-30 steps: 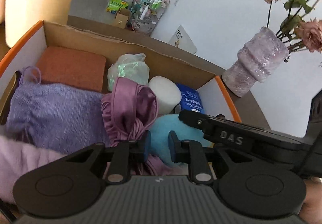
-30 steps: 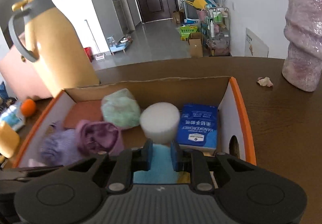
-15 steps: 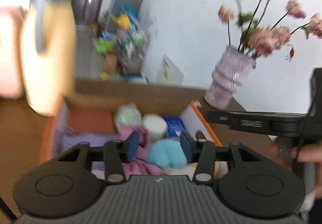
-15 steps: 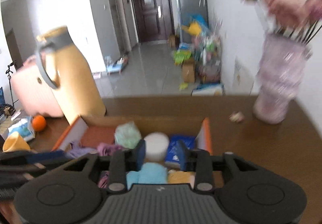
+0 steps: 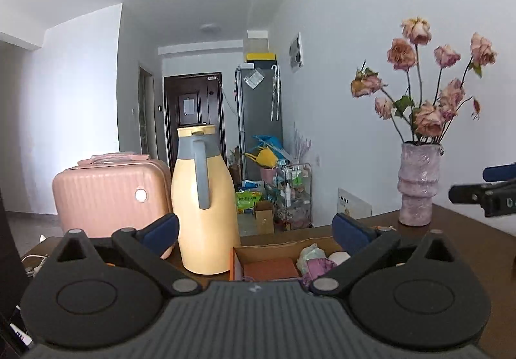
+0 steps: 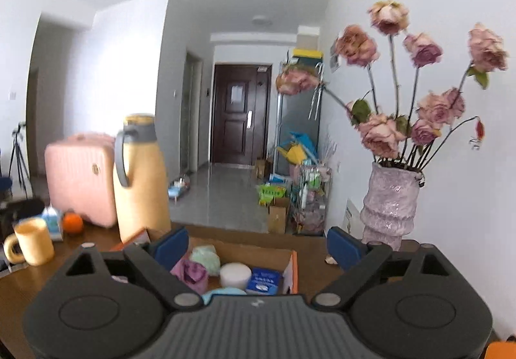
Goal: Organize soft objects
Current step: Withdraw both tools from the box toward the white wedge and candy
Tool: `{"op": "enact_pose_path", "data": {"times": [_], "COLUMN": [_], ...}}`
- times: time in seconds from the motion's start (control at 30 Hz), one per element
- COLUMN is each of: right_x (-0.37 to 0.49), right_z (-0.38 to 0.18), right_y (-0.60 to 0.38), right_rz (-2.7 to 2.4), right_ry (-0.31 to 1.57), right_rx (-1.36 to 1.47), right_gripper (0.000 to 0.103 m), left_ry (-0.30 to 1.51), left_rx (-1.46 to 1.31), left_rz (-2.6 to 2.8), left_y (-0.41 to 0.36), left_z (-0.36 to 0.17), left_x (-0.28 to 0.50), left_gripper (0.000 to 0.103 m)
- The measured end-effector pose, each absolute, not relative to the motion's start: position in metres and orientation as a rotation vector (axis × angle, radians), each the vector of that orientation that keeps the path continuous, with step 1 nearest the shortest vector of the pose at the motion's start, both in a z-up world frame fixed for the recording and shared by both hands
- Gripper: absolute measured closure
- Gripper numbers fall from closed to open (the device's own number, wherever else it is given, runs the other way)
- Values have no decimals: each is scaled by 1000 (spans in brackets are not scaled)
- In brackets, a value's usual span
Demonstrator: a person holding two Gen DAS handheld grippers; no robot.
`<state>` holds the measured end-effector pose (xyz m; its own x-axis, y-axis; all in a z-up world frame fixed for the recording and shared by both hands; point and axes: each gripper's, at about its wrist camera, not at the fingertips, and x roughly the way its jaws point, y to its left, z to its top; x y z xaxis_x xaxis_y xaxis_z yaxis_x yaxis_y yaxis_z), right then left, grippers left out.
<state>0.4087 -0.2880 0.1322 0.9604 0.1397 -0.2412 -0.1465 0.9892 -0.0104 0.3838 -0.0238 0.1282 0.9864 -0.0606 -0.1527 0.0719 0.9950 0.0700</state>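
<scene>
An orange-edged cardboard box [image 5: 237, 259] [image 6: 292, 268] sits on the brown table below both grippers. It holds an orange sponge [image 5: 270, 268], a pale green bundle [image 6: 204, 257], a purple satin pouch [image 6: 190, 272], a white foam puck [image 6: 235, 273], a blue tissue pack [image 6: 264, 280] and a light blue plush [image 6: 222, 291]. My left gripper [image 5: 254, 228] is open wide and empty, raised back from the box. My right gripper [image 6: 256, 244] is open wide and empty, also raised. The right gripper shows at the left wrist view's right edge [image 5: 483, 194].
A yellow thermos jug [image 5: 204, 207] [image 6: 138, 178] stands left of the box, a pink suitcase [image 5: 111, 198] behind it. A lilac vase with dried roses [image 6: 391, 202] [image 5: 417, 185] stands to the right. A yellow mug [image 6: 30, 241] and an orange [image 6: 72, 223] sit far left.
Both grippers were nearly shut low in the box a second ago. They have opened wide and pulled up and back, leaving the purple pouch and blue plush in the box.
</scene>
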Motion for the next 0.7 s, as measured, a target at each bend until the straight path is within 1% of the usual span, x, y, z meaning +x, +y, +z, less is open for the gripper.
{"op": "enact_pose_path", "data": {"times": [0.13,0.23,0.43,0.6,0.7], "right_x": [381,347,275,198,176], "right_z": [130,110,50,14,-4], "right_y": [-282,-282,-274,-265,-264], "right_rz": [126,112,177,247,265], "right_ry": [208,181,295,336,388], "right_rx": [10,56,66,81,134], "right_gripper": [10,8,8,8,8], "left_ry": [143,160,201,295,352], "left_rx": [34,-36,-61,-61,-38], "left_rz": [-75,-21,22,-38,-32], "left_y": [-12,5,19,25,27], "left_z": [122,98,47,13,1], "left_x": [359,329,243,173,163], "left_gripper": [0,0,0,0,0]}}
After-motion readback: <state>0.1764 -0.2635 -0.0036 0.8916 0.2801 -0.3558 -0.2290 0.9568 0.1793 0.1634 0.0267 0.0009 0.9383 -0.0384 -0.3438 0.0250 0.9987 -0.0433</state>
